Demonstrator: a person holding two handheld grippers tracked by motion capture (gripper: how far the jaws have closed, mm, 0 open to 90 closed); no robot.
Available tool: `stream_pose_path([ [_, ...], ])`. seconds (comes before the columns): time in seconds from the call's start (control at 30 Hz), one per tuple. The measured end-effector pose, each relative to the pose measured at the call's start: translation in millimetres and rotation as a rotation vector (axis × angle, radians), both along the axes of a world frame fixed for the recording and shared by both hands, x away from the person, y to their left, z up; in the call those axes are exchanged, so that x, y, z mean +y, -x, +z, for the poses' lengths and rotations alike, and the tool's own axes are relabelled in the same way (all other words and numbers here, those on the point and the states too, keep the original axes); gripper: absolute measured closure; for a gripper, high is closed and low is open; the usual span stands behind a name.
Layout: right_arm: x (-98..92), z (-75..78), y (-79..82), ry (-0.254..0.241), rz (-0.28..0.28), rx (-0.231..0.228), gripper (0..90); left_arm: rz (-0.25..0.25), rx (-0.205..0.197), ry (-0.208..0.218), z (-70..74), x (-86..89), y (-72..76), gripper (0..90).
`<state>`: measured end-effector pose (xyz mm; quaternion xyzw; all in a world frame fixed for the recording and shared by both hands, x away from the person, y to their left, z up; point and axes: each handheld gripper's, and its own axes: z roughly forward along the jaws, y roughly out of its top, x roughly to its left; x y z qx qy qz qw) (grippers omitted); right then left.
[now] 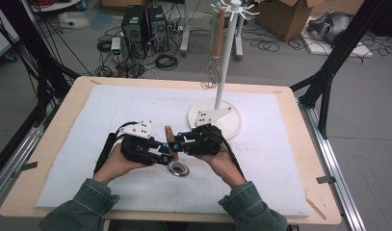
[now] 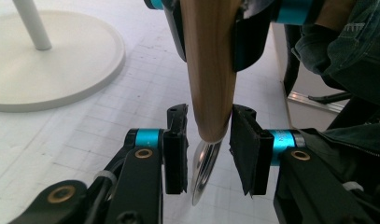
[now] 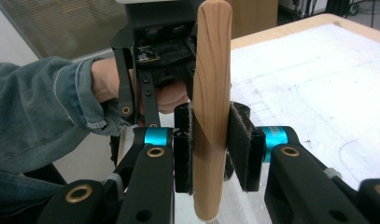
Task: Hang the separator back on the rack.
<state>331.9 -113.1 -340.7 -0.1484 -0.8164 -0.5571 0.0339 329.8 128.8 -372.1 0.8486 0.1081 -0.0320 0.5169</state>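
A utensil with a wooden handle [image 1: 169,136] and a round metal head [image 1: 178,169] stands nearly upright at the middle of the white mat, its head down by the mat. My right gripper [image 1: 178,141] is shut on the handle [image 3: 211,93], both pads pressed flat against its sides. My left gripper [image 1: 166,157] reaches in from the left, lower down. In the left gripper view the handle's bottom end [image 2: 210,93] and the metal head [image 2: 202,170] sit between the jaws of the left gripper [image 2: 208,140]. A thin gap shows at the left pad, so the left gripper is open.
A white stand [image 1: 214,126] with a round base and a tall pole rises behind the right gripper; a whisk [image 1: 211,74] hangs from its top hooks. The white mat [image 1: 280,159] covers most of the wooden table [image 1: 307,144]. Computers, cables and boxes lie on the floor beyond.
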Motion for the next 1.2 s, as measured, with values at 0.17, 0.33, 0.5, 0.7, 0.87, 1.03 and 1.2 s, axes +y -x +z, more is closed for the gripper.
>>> stream_pose_path([
  [0.17, -2.8, -2.3, 3.5, 0.000, -0.012, -0.017, 73.0, -0.005, 0.003, 0.012, -2.3, -4.4, 0.4, 70.6],
  [0.33, -6.8, -7.0, 7.8, -0.005, -0.040, -0.047, 71.6, 0.009, -0.012, -0.014, -3.4, -7.5, 0.5, 71.9],
  [0.5, -9.1, -15.8, 10.3, -0.018, -0.065, -0.052, 70.3, 0.016, -0.010, -0.033, -7.1, -10.8, 0.3, 72.2],
  [0.7, -7.0, -20.0, 11.3, 0.003, -0.061, -0.064, 69.6, 0.008, -0.011, -0.025, -7.7, -13.5, -0.2, 72.2],
  [0.87, -8.7, -28.2, 11.2, -0.013, -0.063, -0.053, 70.6, 0.009, -0.013, -0.022, -8.1, -14.3, -0.3, 72.1],
  [1.03, -9.7, -28.7, 10.3, -0.020, -0.053, -0.060, 72.3, 0.022, -0.021, -0.017, -5.2, -12.0, 1.9, 69.1],
  [1.2, -14.5, -27.6, 8.1, -0.033, -0.030, -0.037, 72.5, 0.050, -0.041, 0.006, 1.4, -1.5, 5.1, 63.5],
])
